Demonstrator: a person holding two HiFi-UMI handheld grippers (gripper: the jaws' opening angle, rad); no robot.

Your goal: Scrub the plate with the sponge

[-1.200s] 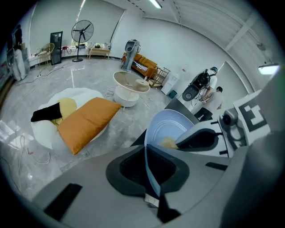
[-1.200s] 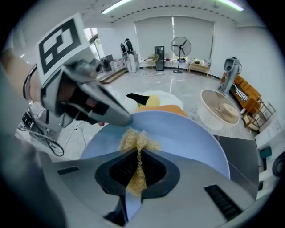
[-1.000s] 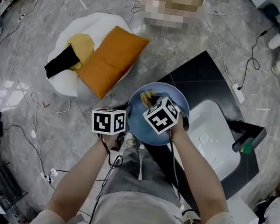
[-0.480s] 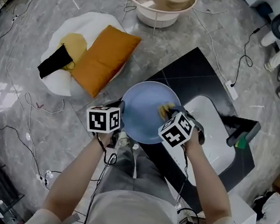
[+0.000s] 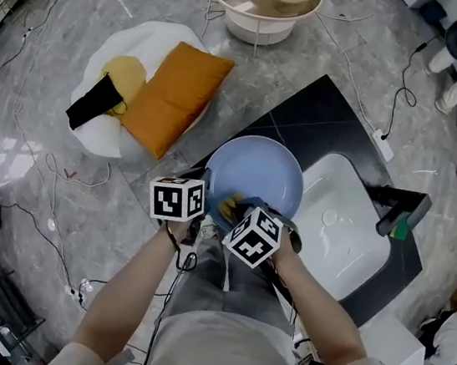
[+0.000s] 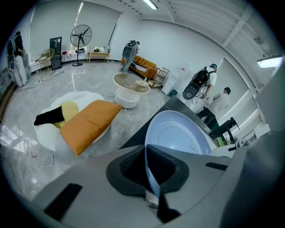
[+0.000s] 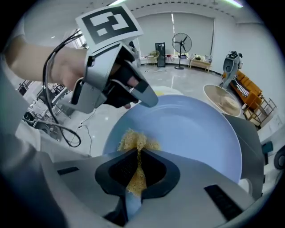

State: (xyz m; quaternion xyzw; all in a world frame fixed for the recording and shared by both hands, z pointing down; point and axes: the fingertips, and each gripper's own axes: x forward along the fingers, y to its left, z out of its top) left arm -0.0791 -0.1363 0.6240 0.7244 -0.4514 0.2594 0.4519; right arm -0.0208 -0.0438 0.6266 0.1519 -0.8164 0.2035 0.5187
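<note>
The right gripper (image 7: 135, 176), clenching the yellow fibrous sponge (image 7: 132, 143), has moved leftward across the round pale-blue plate (image 5: 259, 172), toward the left gripper (image 6: 150, 178), which grips its rim.

Left gripper (image 5: 205, 206), right gripper (image 5: 230, 212), jaws clamped, pointing down

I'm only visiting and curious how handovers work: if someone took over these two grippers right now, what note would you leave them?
Left gripper: shut on the blue plate at its rim, holding it up beside the white sink.
Right gripper: shut on the yellow sponge, which presses on the plate's face near the left gripper.
Done: both things gripped, sponge on plate.
Left: scrub across the rest of the plate's face.
</note>
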